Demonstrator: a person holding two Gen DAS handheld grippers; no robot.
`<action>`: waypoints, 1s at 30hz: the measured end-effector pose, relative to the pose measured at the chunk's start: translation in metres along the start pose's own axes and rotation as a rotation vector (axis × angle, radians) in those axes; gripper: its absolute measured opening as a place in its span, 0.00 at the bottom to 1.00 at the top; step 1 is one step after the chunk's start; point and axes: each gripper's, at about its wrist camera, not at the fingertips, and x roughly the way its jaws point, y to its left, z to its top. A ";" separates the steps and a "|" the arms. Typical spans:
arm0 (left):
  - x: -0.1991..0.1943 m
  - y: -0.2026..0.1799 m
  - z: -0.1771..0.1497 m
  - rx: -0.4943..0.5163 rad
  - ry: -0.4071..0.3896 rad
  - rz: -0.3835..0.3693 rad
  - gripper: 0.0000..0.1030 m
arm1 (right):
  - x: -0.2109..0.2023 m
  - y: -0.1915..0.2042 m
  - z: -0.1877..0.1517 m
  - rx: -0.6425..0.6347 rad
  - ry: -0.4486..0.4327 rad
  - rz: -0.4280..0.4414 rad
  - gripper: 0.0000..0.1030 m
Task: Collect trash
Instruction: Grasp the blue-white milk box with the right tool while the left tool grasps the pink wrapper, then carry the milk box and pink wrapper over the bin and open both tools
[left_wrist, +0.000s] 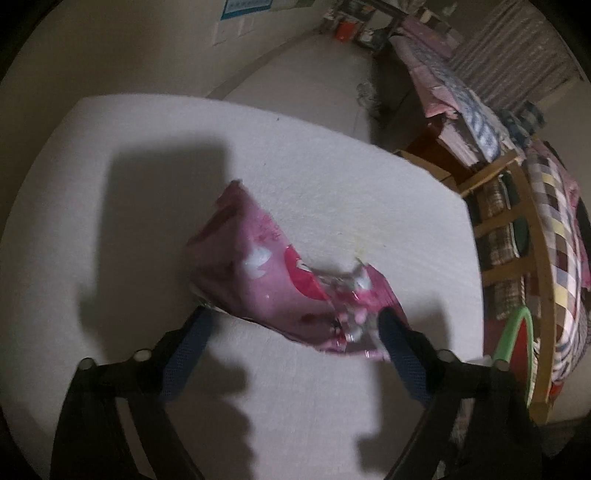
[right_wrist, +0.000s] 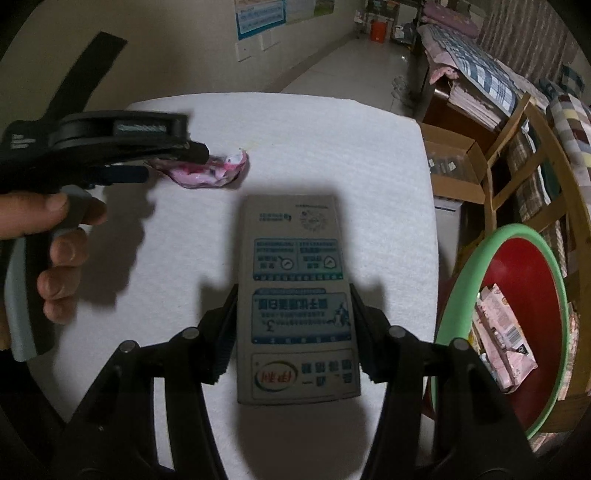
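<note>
A crumpled pink snack wrapper (left_wrist: 266, 266) lies on the white table (left_wrist: 332, 177). My left gripper (left_wrist: 293, 314) points down over it, its blue-padded fingers standing wide on either side of the wrapper's near end; I see no firm pinch. From the right wrist view, the left gripper (right_wrist: 171, 162) hangs over the same wrapper (right_wrist: 214, 173), with a person's hand (right_wrist: 55, 229) on its handle. My right gripper (right_wrist: 293, 295) is shut on a grey milk carton (right_wrist: 295, 258) with blue labels, held above the table (right_wrist: 332, 147).
A red basin with a green rim (right_wrist: 456, 291) sits right of the table and holds pink packets (right_wrist: 506, 343). The basin (left_wrist: 517, 332) also shows at the left wrist view's right edge. A cardboard box (right_wrist: 454, 166), wooden chairs and beds stand beyond.
</note>
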 end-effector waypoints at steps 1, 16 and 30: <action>0.003 0.000 0.001 -0.006 0.001 0.003 0.76 | 0.001 -0.002 0.000 0.006 -0.002 0.002 0.51; -0.011 -0.005 0.003 0.131 -0.004 -0.004 0.19 | -0.009 -0.003 0.000 0.032 -0.031 0.010 0.51; -0.088 0.011 -0.017 0.241 -0.071 0.015 0.19 | -0.047 0.019 -0.004 0.018 -0.084 0.011 0.51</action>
